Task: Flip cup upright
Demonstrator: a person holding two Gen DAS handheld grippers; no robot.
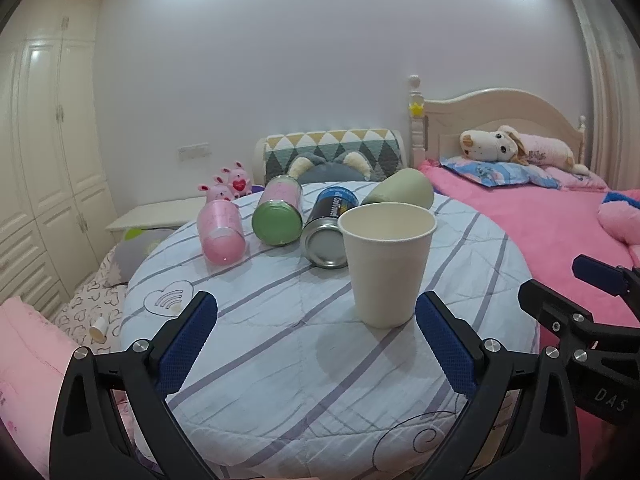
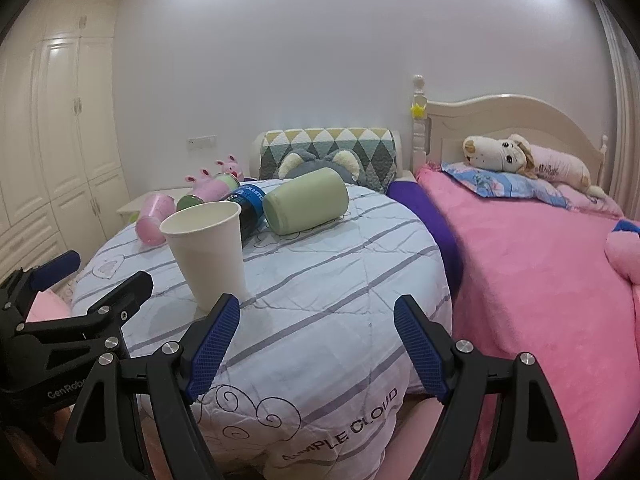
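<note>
Covering round table (image 1: pixel 280 360): striped quilt (image 2: pixel 320 280)

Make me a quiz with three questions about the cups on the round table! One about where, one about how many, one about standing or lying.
1. Where is the paper cup?
A. nearest the grippers
B. behind the can
C. on the bed

2. How many things lie tipped over on the table?
A. one
B. two
C. four

3. How is the paper cup?
A. upside down
B. upright, mouth up
C. on its side

Answers:
1 A: it stands in front of the others, just ahead of the left gripper and the right gripper.
2 C: pink cup, jar, can and green cup.
3 B: its open rim faces up.
</note>
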